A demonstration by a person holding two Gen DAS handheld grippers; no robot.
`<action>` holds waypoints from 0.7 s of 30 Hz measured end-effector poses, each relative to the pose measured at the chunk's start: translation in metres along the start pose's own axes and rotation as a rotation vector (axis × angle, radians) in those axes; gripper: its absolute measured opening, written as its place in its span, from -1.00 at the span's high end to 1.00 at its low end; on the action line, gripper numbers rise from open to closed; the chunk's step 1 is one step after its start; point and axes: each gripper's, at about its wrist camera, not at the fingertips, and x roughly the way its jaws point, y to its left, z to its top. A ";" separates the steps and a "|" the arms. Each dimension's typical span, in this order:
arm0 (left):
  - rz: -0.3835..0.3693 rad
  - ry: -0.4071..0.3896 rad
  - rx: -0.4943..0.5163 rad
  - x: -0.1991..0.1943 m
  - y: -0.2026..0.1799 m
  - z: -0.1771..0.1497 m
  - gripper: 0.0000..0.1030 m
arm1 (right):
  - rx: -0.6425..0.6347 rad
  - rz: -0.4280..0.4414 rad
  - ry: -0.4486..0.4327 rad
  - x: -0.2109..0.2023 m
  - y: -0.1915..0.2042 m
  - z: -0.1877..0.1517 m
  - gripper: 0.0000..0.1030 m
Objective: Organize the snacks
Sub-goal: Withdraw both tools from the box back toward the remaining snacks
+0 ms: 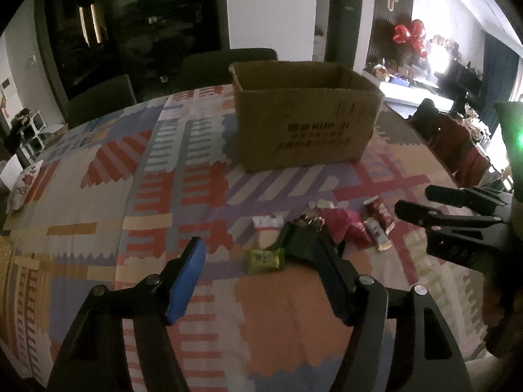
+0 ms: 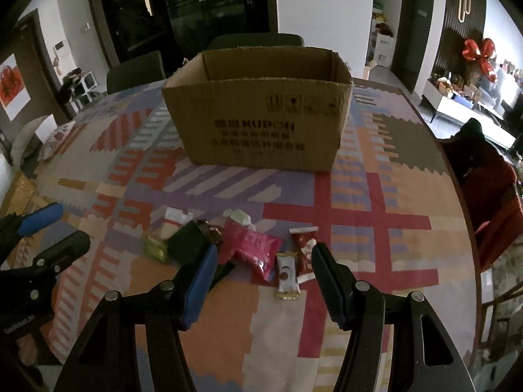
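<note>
Lying in a loose cluster on the patchwork tablecloth, the snacks sit on the near part of the table, well apart from the open cardboard box that stands farther back toward the middle. From left to right in the right wrist view there is a yellow-green packet, a white packet just behind it, a dark packet with a brownish end, a pink packet, a small pale wrapped piece behind the pink one, a white-and-gold bar and a red bar touching it. The right gripper hovers over the near edge of this cluster with its jaws spread wide and nothing between them; its blue-padded finger overlaps the dark packet in the picture, its black finger lies just beside the red bar (whether either touches, I cannot tell). The left gripper is likewise spread wide and holds nothing, hanging above the cloth left of the snacks, its black finger overlapping the dark packet in view and the yellow-green packet just inside it. Dark chairs stand behind the table, and red balloons hang on the far right wall.
</note>
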 end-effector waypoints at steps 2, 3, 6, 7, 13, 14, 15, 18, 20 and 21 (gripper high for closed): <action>0.010 -0.009 0.000 0.001 -0.001 -0.007 -0.35 | -0.005 -0.014 -0.005 0.001 0.001 -0.006 -0.18; 0.009 -0.014 0.001 0.002 -0.001 -0.010 -0.36 | -0.003 -0.016 -0.005 0.002 0.000 -0.009 -0.18; 0.015 -0.029 0.005 0.005 -0.002 -0.017 -0.42 | -0.001 -0.013 0.004 0.007 0.001 -0.017 -0.18; 0.019 -0.030 0.007 0.007 -0.002 -0.020 -0.43 | -0.001 -0.013 0.006 0.008 0.001 -0.020 -0.18; 0.026 -0.005 0.018 0.030 -0.003 -0.030 -0.43 | 0.014 -0.020 0.024 0.021 -0.001 -0.033 -0.18; 0.024 0.000 0.017 0.034 -0.003 -0.032 -0.43 | 0.013 -0.021 0.028 0.024 -0.001 -0.035 -0.18; 0.025 0.004 0.017 0.038 -0.003 -0.034 -0.43 | 0.013 -0.023 0.032 0.027 -0.001 -0.037 -0.17; 0.038 0.011 0.028 0.048 -0.004 -0.039 -0.43 | 0.024 -0.042 0.039 0.034 -0.003 -0.040 -0.11; 0.043 0.010 0.039 0.055 -0.004 -0.041 -0.43 | 0.021 -0.056 0.035 0.039 -0.004 -0.043 -0.02; 0.046 0.009 0.042 0.058 -0.004 -0.042 -0.43 | 0.012 -0.065 0.031 0.042 -0.004 -0.045 -0.02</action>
